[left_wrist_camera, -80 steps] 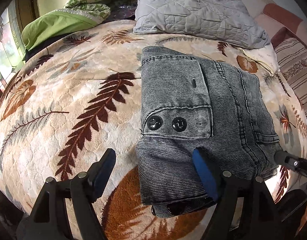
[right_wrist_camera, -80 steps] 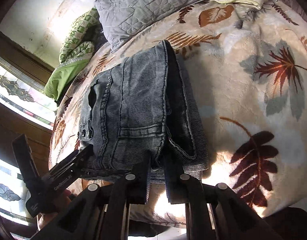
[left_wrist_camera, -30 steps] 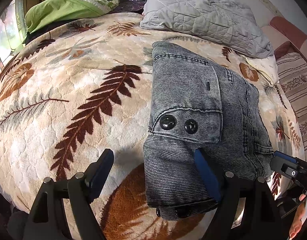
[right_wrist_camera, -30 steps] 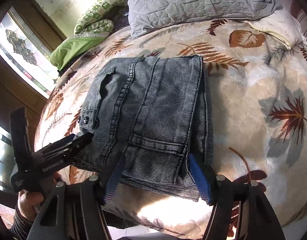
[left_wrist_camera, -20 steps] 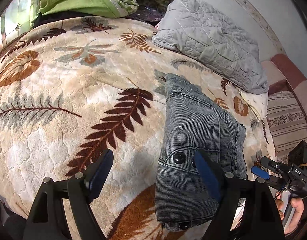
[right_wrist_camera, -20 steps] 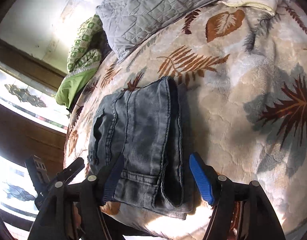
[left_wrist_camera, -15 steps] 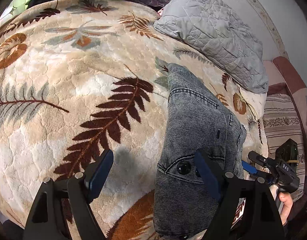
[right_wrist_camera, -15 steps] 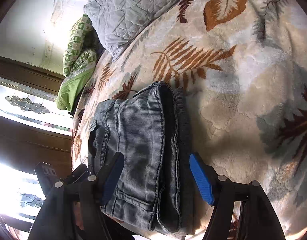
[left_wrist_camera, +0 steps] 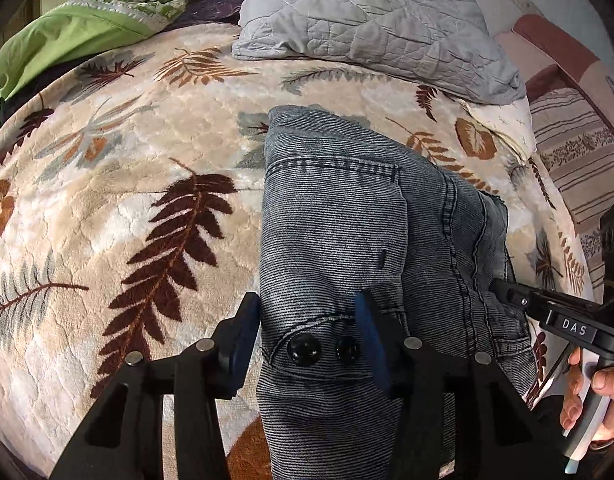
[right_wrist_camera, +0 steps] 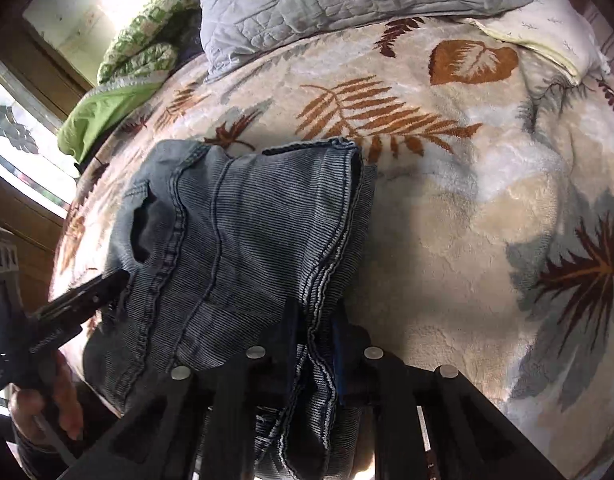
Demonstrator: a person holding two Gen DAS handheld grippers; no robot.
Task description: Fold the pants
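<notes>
Folded grey denim pants (left_wrist_camera: pixel 339 220) lie on a leaf-patterned blanket (left_wrist_camera: pixel 107 200). My left gripper (left_wrist_camera: pixel 307 328) straddles their near left corner, by the flap with two black buttons. Its jaws are closing, and the blue pads (left_wrist_camera: pixel 243 332) press the bunched denim from both sides. In the right wrist view the pants (right_wrist_camera: pixel 247 240) fill the middle. My right gripper (right_wrist_camera: pixel 315 344) is closing on the stacked hem edges at their near right corner, with the fabric pinched between narrow jaws. Each gripper shows at the edge of the other's view, the right gripper (left_wrist_camera: pixel 503 288) and the left gripper (right_wrist_camera: pixel 107 284).
A grey quilted pillow (left_wrist_camera: pixel 367 20) lies beyond the pants, with green bedding (left_wrist_camera: pixel 67 36) at the far left. A striped cushion (left_wrist_camera: pixel 575 152) lies at the right. A hand (left_wrist_camera: pixel 599 392) holds the right gripper's handle. A window (right_wrist_camera: pixel 11 132) is on the left.
Both grippers came in over the near end of the pants and their jaws narrowed from wide apart onto the denim. The near corners now bunch between the pads.
</notes>
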